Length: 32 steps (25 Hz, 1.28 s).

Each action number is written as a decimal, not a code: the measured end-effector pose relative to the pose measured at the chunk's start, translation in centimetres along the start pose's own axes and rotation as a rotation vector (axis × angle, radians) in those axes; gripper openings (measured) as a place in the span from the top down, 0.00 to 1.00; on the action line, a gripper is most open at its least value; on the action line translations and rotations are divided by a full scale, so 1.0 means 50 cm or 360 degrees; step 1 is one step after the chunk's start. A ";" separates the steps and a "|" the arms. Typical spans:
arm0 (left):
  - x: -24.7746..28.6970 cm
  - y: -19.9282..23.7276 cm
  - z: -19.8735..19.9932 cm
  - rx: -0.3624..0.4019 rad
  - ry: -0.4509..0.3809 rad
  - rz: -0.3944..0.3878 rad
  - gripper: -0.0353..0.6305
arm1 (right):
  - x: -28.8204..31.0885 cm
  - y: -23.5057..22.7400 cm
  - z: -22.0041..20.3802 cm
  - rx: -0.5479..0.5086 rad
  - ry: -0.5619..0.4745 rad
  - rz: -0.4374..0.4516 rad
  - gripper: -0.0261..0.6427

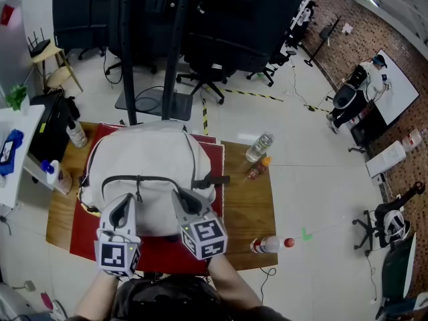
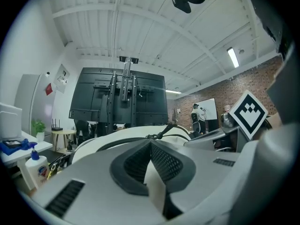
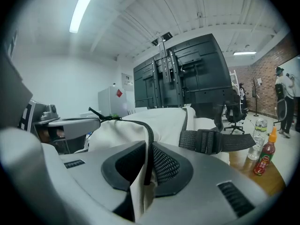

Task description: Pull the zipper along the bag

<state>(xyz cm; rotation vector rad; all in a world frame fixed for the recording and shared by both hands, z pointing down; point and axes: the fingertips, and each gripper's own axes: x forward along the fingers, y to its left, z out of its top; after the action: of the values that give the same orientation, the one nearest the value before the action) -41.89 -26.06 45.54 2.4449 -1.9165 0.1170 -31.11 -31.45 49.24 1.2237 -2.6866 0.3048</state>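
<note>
White fabric of the bag [image 1: 144,156], laid on the bench [image 1: 247,206], is pinched at its near edge by the left gripper [image 2: 151,165]. The zipper [image 1: 160,177] tape is clamped by the right gripper [image 3: 147,165]. The pull tab [image 1: 138,191] is ungrasped, so the pull is judged barely begun. Bottles [image 1: 259,147] are seen well aside; a strap buckle [image 3: 208,141] may snag.

The bag [image 1: 144,159] is showing as matt, off-white woven cloth, its zipper tape [image 3: 151,135] and strap [image 3: 211,141] looking like coarse black webbing. Beneath the bag a red cloth [image 1: 83,236] is lying dull over a table [image 1: 247,202] of smooth brown wood (faintly sheened). The right gripper [image 3: 149,151], at the bag's near edge, is showing smooth matt grey plastic with dark, mesh-textured pads [image 3: 165,165].
</note>
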 end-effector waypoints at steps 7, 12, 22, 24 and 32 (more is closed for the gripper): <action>0.008 -0.018 0.009 0.0044 -0.0026 -0.0069 0.78 | 0.003 0.000 0.001 -0.0001 0.0001 -0.0005 0.86; 0.022 -0.031 0.017 0.0092 -0.0060 -0.0091 0.65 | 0.001 -0.001 0.003 0.0000 0.0002 -0.0011 0.86; 0.058 -0.024 0.035 0.0122 -0.0096 -0.0036 0.65 | 0.000 0.000 0.003 -0.0001 0.0001 -0.0010 0.86; 0.058 -0.016 0.037 0.0117 -0.0105 -0.0014 0.70 | -0.001 -0.002 0.003 -0.0003 0.0001 -0.0007 0.86; 0.045 0.011 0.037 0.0095 -0.0031 -0.0034 0.87 | 0.001 -0.003 0.001 -0.0021 0.0003 -0.0011 0.86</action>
<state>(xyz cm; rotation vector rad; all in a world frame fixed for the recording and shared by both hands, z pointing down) -41.83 -28.51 43.87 2.5127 -1.9211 0.1527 -31.03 -31.56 49.22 1.2278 -2.6779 0.2865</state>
